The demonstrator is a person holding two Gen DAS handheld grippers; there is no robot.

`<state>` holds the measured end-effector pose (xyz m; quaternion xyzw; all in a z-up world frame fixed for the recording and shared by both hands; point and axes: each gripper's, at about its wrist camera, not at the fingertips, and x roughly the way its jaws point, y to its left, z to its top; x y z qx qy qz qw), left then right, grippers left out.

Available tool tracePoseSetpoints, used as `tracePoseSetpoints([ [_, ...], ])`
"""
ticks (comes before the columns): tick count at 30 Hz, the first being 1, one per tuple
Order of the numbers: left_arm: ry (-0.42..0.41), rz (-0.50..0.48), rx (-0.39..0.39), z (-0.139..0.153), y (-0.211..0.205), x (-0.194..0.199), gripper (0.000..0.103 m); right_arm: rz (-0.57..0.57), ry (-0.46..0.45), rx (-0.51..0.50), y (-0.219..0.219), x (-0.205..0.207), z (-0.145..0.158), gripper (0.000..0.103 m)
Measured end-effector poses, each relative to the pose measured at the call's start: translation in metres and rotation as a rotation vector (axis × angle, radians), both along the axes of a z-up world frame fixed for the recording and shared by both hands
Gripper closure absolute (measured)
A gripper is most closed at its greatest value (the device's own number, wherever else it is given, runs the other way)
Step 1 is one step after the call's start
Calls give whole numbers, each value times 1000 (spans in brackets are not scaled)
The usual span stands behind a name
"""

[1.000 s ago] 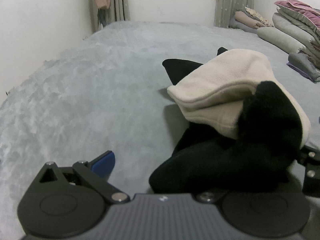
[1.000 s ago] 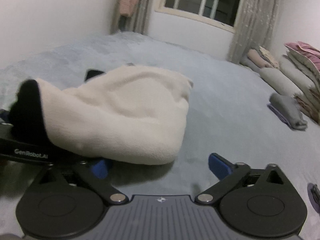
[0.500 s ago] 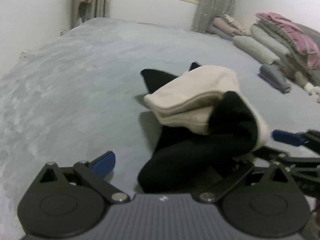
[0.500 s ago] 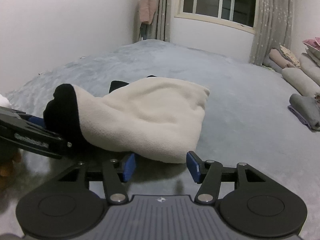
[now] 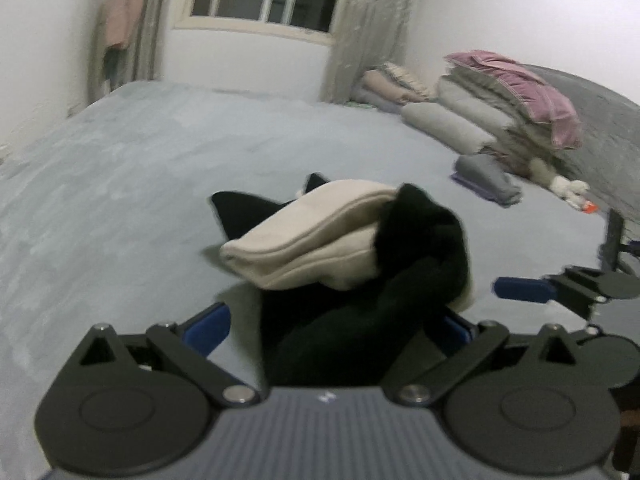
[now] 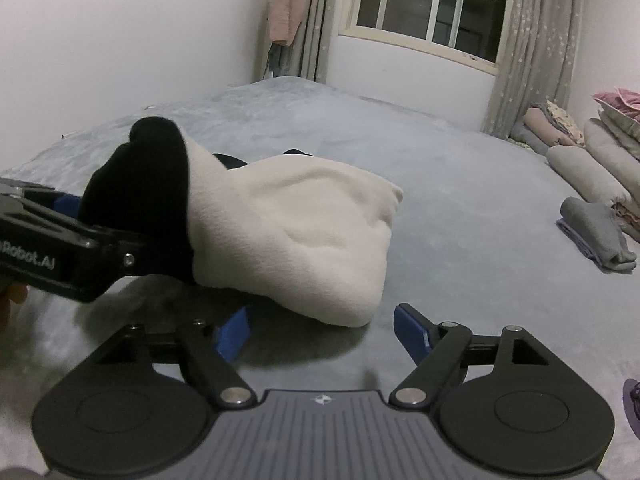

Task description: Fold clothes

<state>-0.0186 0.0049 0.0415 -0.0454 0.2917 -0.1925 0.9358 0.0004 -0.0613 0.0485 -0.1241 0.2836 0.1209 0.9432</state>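
Fleece garment half-folded on the grey bed cover.
Your left gripper (image 5: 340,320) is clamped on the cream-and-black fleece garment (image 6: 296,232), lifting its black end (image 6: 140,192) to carry the fold; your right gripper (image 6: 320,328), jaws apart and widening, holds nothing just beside the cream edge.

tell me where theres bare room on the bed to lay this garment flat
Free: the grey bedspread between the cream and black garment, left wall and window. Crowded: the right edge, with the folded grey cloth and stacked bedding.
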Motion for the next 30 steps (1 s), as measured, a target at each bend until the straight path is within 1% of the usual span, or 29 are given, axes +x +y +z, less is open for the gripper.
tracePoseSetpoints([
  [4, -33, -58, -20, 5, -6, -6, 0, -25, 15, -4, -4, 5, 1, 21],
  [6, -25, -63, -18, 5, -9, -7, 0, -35, 33, -1, -5, 6, -1, 21],
  [10, 31, -40, -47, -1, -1, 1, 0, -41, 29, -16, -6, 6, -1, 21],
  [15, 68, 8, -126, -3, 10, 12, 1, -42, 20, -28, -3, 6, -3, 20],
  [17, 70, 20, -131, -3, 9, 15, 13, -40, 20, -29, -2, 7, -4, 20],
  [19, 68, 28, -121, -4, 5, 17, 33, -37, 21, -31, -1, 7, -5, 20],
  [20, 64, 26, -115, -4, 3, 17, 38, -37, 19, -32, -1, 8, -5, 20],
  [22, 53, 13, -105, -2, -3, 15, 63, -34, 13, -31, -1, 7, -5, 21],
  [23, 45, 7, -103, -1, -5, 14, 70, -31, 9, -29, 0, 7, -6, 21],
  [24, 38, 2, -103, 0, -6, 14, 82, -27, 6, -27, 0, 7, -6, 22],
  [25, 30, -3, -106, 2, -7, 13, 89, -21, 3, -24, 1, 7, -6, 30],
  [26, 16, -13, -116, 5, -6, 11, 90, -2, 4, -15, 1, 6, -7, 46],
  [27, 2, -23, -126, 9, -6, 9, 91, 18, 8, -1, 2, 6, -7, 56],
  [28, -14, -31, -140, 13, -5, 7, 92, 30, 3, 15, 2, 6, -5, 72],
  [29, -36, -31, -167, 20, -3, 3, 92, 38, -7, 31, 3, 5, -3, 83],
  [30, -58, -32, -196, 28, 0, 0, 93, 48, -33, 40, 3, 3, 0, 87],
])
